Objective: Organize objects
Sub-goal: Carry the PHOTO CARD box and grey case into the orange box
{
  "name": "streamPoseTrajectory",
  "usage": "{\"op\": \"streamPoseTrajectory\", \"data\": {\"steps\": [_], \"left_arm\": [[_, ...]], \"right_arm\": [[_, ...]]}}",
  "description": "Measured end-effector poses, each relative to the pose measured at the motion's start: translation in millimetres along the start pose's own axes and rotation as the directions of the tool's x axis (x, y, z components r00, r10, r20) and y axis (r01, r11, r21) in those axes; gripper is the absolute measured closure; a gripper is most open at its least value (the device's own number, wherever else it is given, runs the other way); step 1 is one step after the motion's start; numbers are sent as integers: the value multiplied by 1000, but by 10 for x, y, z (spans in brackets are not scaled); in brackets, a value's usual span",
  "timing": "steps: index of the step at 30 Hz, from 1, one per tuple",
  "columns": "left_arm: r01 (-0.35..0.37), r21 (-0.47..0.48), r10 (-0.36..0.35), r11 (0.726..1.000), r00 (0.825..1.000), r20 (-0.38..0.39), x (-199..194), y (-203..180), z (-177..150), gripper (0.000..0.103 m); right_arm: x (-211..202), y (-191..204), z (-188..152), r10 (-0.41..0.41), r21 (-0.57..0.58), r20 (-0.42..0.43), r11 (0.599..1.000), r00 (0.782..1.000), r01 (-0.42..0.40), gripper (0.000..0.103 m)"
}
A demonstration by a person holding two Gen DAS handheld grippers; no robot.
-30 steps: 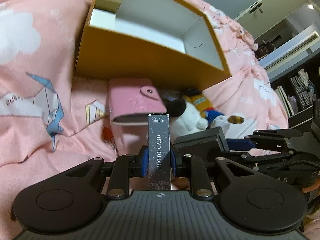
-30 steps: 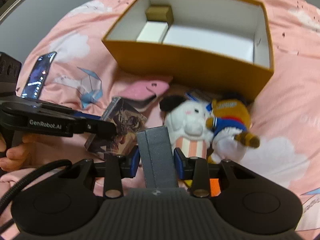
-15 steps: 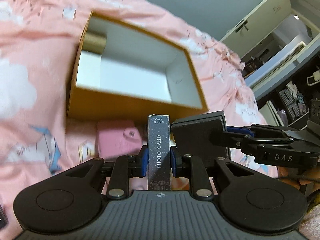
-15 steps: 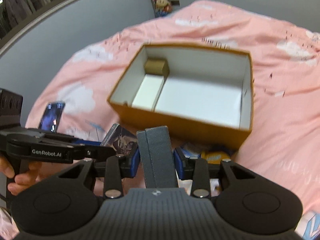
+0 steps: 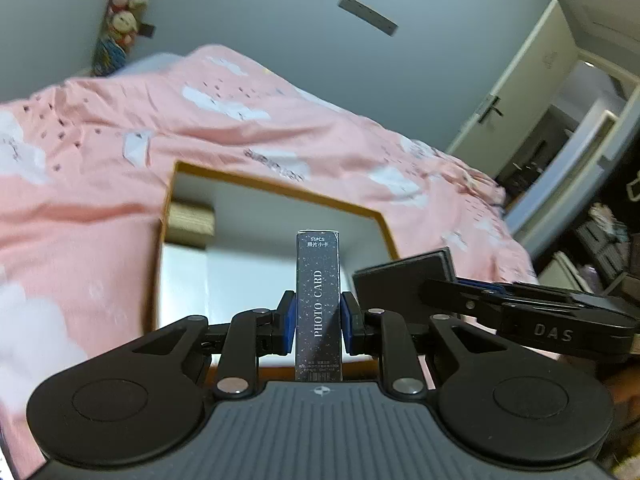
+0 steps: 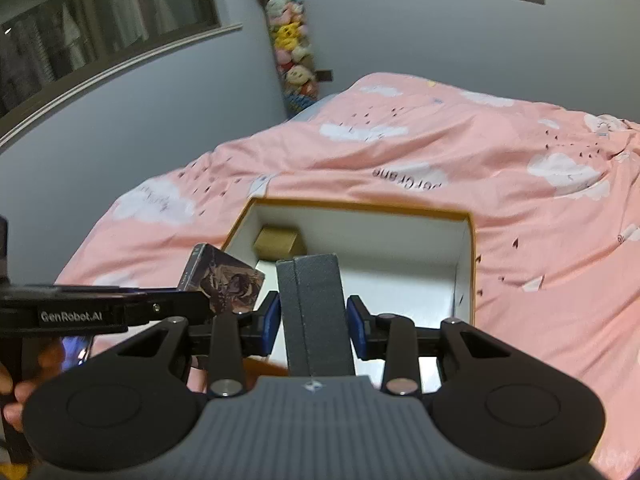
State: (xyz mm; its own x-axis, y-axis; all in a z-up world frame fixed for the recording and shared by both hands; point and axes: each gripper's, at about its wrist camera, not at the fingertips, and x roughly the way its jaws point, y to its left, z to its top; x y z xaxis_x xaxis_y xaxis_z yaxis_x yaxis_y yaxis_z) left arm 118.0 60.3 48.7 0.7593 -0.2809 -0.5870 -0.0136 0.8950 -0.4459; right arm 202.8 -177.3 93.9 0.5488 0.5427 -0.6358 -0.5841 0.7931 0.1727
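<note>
The left tool (image 5: pixel 318 322) is clenched on the photo card box (image 5: pixel 318 304); its illustrated face (image 6: pixel 228 284) is shown only by the right view, at nine o'clock of the right tool (image 6: pixel 312 320), itself clamped on a grey box (image 6: pixel 314 312).

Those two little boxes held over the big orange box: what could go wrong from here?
1. The photo card box and the grey box hang close together over the orange box; they might collide going in.
2. The small brown box fills one corner, so that spot is taken.
3. The soft pink duvet may let the orange box shift.
</note>
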Motion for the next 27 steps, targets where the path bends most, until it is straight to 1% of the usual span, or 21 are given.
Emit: {"op": "streamPoseTrajectory", "data": {"steps": [2,5,13,17,22,27], "left_arm": [[-21,3,21,1000,1000,13,138,18,57,78],[-60,9,60,998,998,11,393,75,87,78],[-109,-3,108,994,991,-81,1022,234,167,78],[-116,-39,110,993,985,-132,1304,332,225,78],[-108,-33,99,994,976,-195,1557,413,294,78],[-113,-34,102,993,964,-244,1718,514,336,78]], "right_arm": [[124,-42,44,-10,24,10,1000,1000,10,66],[333,-92,72,-26,45,-2,999,1000,26,66],[904,-236,67,-72,59,-78,995,994,77,66],[1129,-336,52,-78,85,-117,993,990,88,66],[1345,-418,78,-84,96,-151,990,985,99,66],[1486,-458,126,-73,111,-157,990,985,91,66]]}}
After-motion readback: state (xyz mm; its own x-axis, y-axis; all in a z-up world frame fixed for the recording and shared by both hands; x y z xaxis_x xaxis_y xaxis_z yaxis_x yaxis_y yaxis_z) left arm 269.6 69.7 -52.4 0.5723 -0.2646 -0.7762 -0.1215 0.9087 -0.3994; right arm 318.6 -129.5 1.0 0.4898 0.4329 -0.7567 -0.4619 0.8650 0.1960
